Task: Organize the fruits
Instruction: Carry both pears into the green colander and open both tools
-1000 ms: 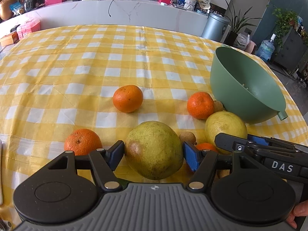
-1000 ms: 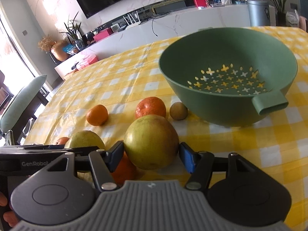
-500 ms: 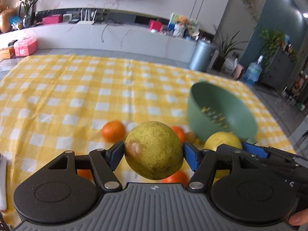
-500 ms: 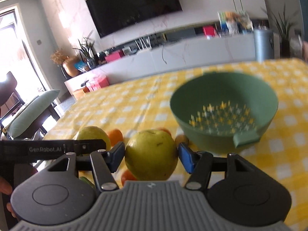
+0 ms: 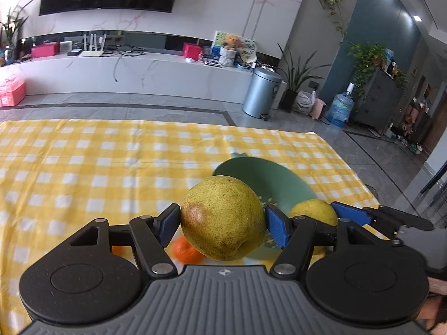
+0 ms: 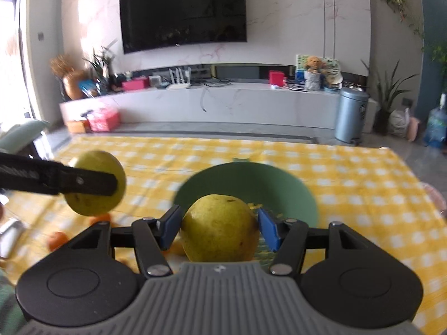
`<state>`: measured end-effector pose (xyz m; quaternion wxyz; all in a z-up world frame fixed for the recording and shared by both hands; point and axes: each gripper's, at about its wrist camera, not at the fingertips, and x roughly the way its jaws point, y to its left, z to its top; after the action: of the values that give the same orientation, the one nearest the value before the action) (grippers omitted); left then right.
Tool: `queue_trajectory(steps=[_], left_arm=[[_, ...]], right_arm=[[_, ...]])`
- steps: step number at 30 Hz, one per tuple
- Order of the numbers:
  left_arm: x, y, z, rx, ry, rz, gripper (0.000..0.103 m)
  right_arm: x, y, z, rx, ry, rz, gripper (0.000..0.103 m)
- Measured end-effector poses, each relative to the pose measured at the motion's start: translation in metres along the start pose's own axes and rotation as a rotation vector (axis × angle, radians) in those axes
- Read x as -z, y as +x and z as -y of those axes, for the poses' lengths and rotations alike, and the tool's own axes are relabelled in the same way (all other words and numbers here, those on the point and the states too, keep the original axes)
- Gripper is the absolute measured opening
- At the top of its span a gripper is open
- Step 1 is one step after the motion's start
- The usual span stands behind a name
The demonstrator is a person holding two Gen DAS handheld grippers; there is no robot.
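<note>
- Pears: the left hand-held gripper pinches a pear clear of the counter; the right hand-held gripper pinches a second pear.
- The green bowl lies just ahead of and below the right hand-held gripper, ahead and right of the left; the right looks nearer.
- Both pears hide the bowl's near rim; oranges below are blurred and partly covered.

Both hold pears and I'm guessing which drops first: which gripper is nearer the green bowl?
Right. The right gripper is at the green bowl's near rim; the left gripper is farther left.
</note>
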<state>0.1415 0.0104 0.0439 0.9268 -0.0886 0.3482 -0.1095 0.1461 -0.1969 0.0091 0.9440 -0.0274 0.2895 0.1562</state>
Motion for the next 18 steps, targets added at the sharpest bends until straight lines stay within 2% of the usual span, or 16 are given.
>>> queue_trajectory(steps=[3, 5, 18], left_arm=[[-0.009, 0.015, 0.011, 0.014, 0.039, -0.031, 0.076], [-0.014, 0.027, 0.018, 0.018, 0.063, -0.061, 0.076], [-0.025, 0.086, 0.033, 0.049, 0.184, -0.217, 0.076]], right_arm=[[-0.004, 0.017, 0.007, 0.078, -0.050, -0.027, 0.058], [-0.004, 0.031, 0.016, 0.094, -0.045, -0.056, 0.058], [0.004, 0.099, 0.038, 0.014, 0.008, -0.276, 0.057]])
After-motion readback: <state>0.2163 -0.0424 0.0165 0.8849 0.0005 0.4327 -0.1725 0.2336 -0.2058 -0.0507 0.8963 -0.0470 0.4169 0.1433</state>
